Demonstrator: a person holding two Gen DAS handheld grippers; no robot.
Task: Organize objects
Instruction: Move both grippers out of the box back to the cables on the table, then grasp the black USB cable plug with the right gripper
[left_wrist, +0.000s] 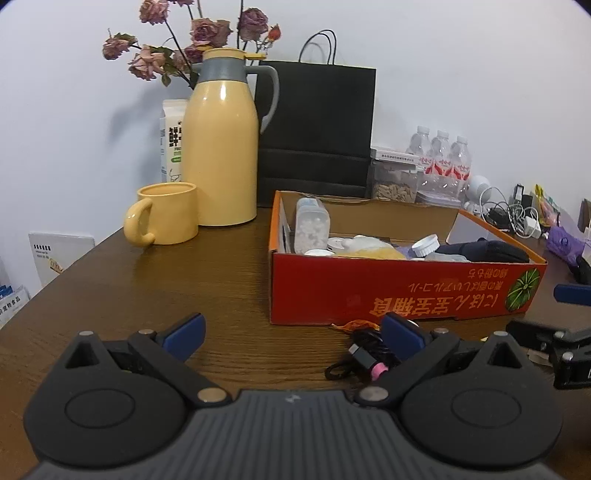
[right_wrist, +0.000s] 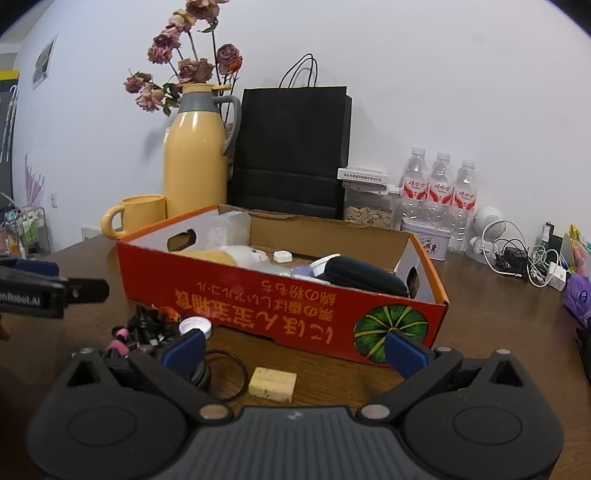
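Yellowish block (right_wrist: 272, 384), perhaps sponge, before box (right_wrist: 258, 306).

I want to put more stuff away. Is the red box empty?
No, not empty. The red box is open on top and already holds things: a dark pouch, a white cap and a clear bottle.

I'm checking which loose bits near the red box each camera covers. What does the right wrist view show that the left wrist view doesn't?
Only the right wrist view shows the pale yellow block, the black ring and the white cap lying in front of the red box. Only the left wrist view shows the milk carton behind the flask. Both show the box, the yellow mug and the tangled black cable.
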